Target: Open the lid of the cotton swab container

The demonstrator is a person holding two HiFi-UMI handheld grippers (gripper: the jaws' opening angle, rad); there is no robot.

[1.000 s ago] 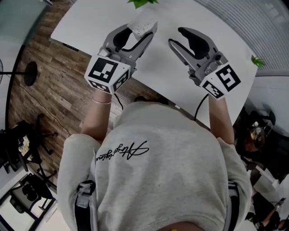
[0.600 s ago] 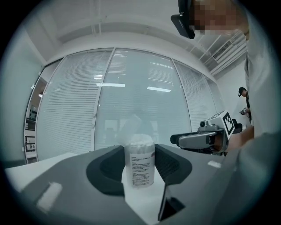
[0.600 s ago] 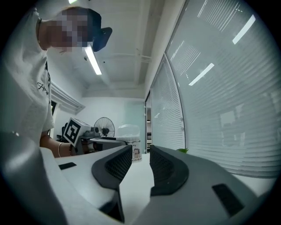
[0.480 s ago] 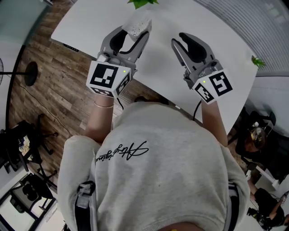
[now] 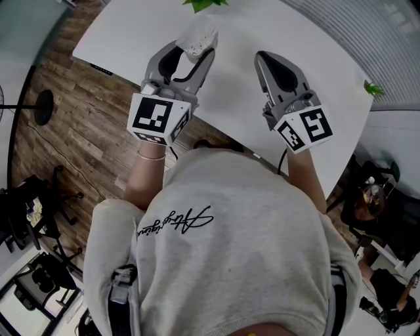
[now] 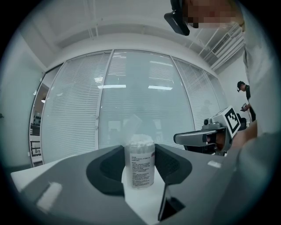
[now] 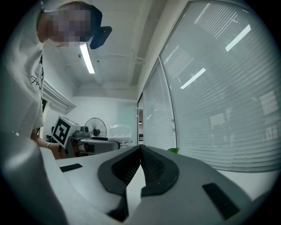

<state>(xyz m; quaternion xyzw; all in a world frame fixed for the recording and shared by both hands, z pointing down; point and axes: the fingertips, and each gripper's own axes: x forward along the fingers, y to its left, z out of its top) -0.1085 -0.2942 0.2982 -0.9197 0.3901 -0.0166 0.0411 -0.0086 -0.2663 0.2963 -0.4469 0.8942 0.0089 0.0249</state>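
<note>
A clear cotton swab container [image 5: 197, 37] with a printed label stands upright on the white table [image 5: 125, 29]. My left gripper [image 5: 195, 48] is shut on it, one pad on each side. Seen along the left gripper's jaws, the container [image 6: 139, 163] is packed with white swab tips up to its top; I cannot tell whether a lid sits on it. My right gripper [image 5: 260, 56] hovers to the right, apart from the container. Its jaws have just been closing with nothing between them, and in the right gripper view they [image 7: 140, 148] meet at the tips.
Green plant leaves [image 5: 207, 3] poke in at the table's far edge, and another sprig [image 5: 374, 88] sits at the right. The table's near edge runs just in front of the person. Wooden floor and a black chair [image 5: 26, 210] lie to the left.
The right gripper's jaws have gone from clearly apart to fully together, and it has turned slightly. The left gripper keeps its hold on the container in the same place.
</note>
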